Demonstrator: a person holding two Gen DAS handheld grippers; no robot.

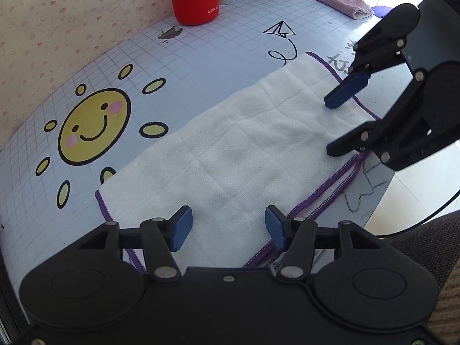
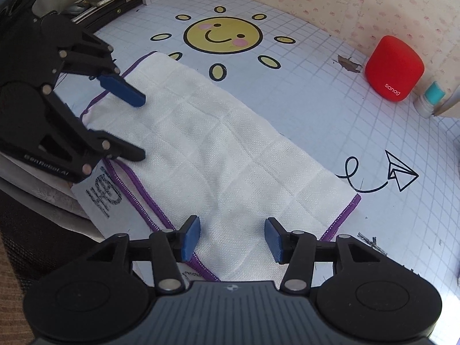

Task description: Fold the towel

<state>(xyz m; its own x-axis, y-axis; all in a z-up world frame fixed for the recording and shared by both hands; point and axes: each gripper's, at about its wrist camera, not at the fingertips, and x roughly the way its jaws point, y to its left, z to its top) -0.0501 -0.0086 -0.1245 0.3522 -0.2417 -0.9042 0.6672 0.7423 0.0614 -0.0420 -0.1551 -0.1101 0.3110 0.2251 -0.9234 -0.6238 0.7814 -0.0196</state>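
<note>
Red speaker (image 2: 394, 69) marked "sanag", folded white towel (image 2: 218, 149), claws spread.

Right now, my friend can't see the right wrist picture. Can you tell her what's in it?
A white woven towel with purple stitched edges lies folded flat on a white grid-patterned table mat. The right hand-held gripper is open over its near end, and the left hand-held gripper is open over its far end. A round red fabric speaker stands beyond.

White purple-edged cloth towel (image 1: 230, 155): near edge hidden behind black left gripper (image 1: 228, 227) body. Black print (image 2: 105, 194) on mat partly covered, unreadable.
</note>
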